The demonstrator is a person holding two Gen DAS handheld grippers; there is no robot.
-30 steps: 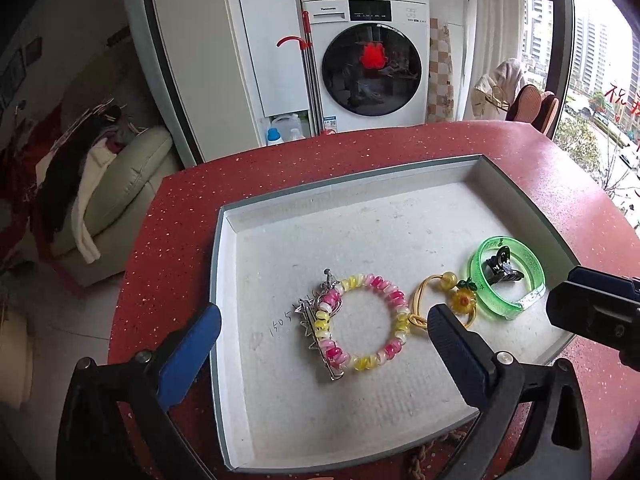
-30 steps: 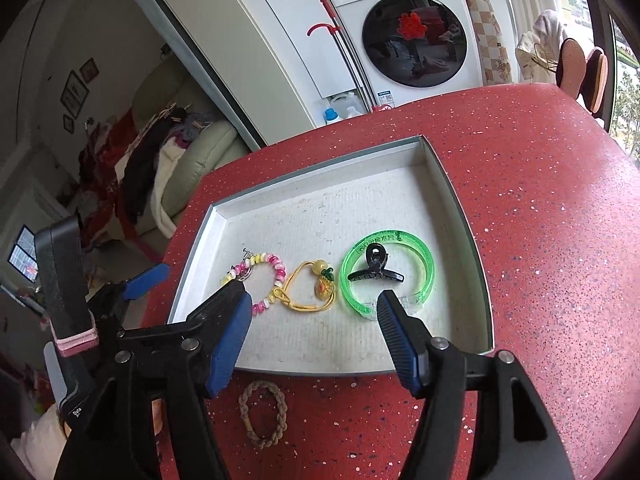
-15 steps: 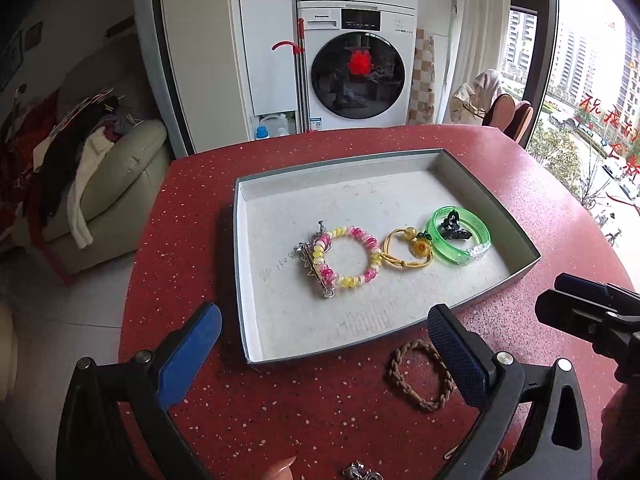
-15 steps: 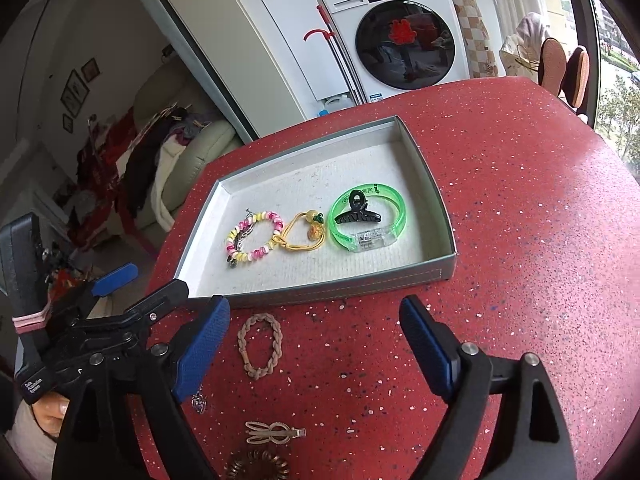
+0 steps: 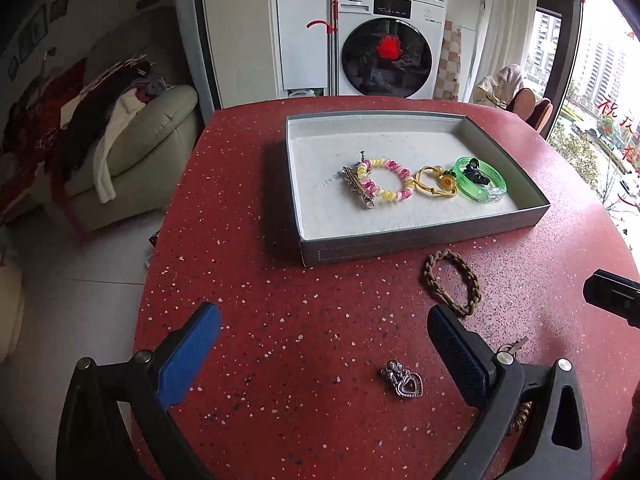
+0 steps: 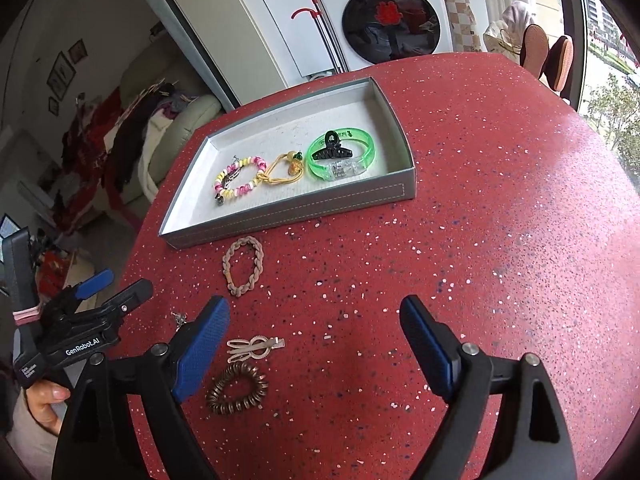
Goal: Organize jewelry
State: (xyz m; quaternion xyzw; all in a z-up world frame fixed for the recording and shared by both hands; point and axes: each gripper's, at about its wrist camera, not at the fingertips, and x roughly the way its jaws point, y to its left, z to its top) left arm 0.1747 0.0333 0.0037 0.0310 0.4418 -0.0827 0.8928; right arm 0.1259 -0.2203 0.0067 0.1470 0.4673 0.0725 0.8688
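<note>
A grey tray (image 5: 420, 236) (image 6: 288, 216) on the red table holds a pink-yellow bead bracelet (image 5: 386, 178) (image 6: 240, 176) with a silver clip, a yellow cord charm (image 5: 436, 182) (image 6: 282, 170), and a green bangle (image 5: 480, 180) (image 6: 342, 160) with a black claw clip. In front of the tray lie a braided brown band (image 5: 452, 282) (image 6: 243, 266), a silver heart charm (image 5: 402, 380), a silver hair clip (image 6: 254, 348) and a bronze coil tie (image 6: 236, 390). My left gripper (image 5: 324, 356) is open and empty above the heart charm. My right gripper (image 6: 316, 350) is open and empty.
The red speckled table (image 6: 500, 220) ends in a curved edge at the left, with floor below. A sofa with clothes (image 5: 120, 148) and a washing machine (image 5: 386, 60) stand beyond. The right gripper's tip (image 5: 612, 292) shows at the left view's right edge.
Both grippers have pulled back from over the tray toward the table's near side. The loose pieces in front of the tray have come into view. Both stay open and empty.
</note>
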